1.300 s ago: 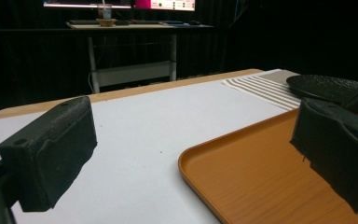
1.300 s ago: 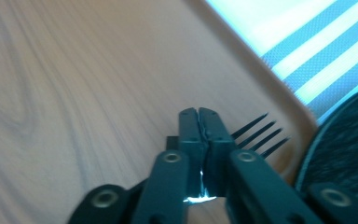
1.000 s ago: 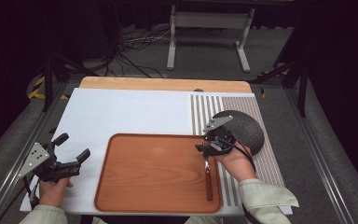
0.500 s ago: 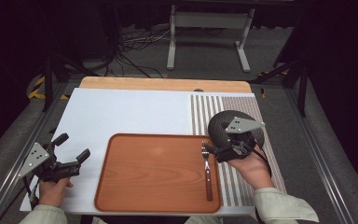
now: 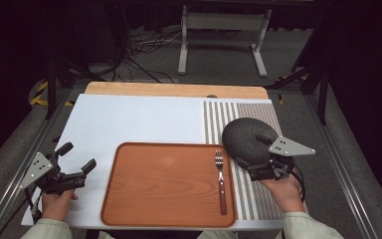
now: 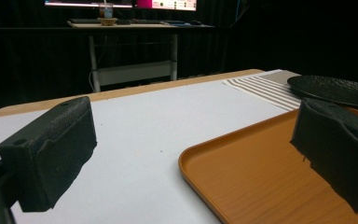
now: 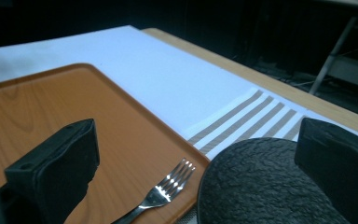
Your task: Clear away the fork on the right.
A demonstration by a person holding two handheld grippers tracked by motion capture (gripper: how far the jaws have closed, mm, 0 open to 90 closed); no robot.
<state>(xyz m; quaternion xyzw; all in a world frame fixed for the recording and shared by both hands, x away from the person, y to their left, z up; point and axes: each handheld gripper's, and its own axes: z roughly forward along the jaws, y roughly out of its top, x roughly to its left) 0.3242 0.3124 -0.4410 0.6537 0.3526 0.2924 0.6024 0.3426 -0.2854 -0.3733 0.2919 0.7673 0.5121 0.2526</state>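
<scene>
Fork (image 5: 220, 180) released by right gripper (image 5: 267, 167); now lying free on tray (image 5: 164, 219) near right edge, tines pointing away from person. Right gripper jaws just opened wide, nothing between them. Right gripper shifted right, off tray, now positioned over near edge of dark plate (image 5: 248, 137) on striped mat (image 5: 219, 119).

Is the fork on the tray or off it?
On it. The fork lies flat inside the orange tray, near its right rim, beside the black plate.

Left gripper (image 5: 77, 159) jaws apart, hand low; right gripper (image 5: 266, 158) jaws just opened wide, nothing between
</scene>
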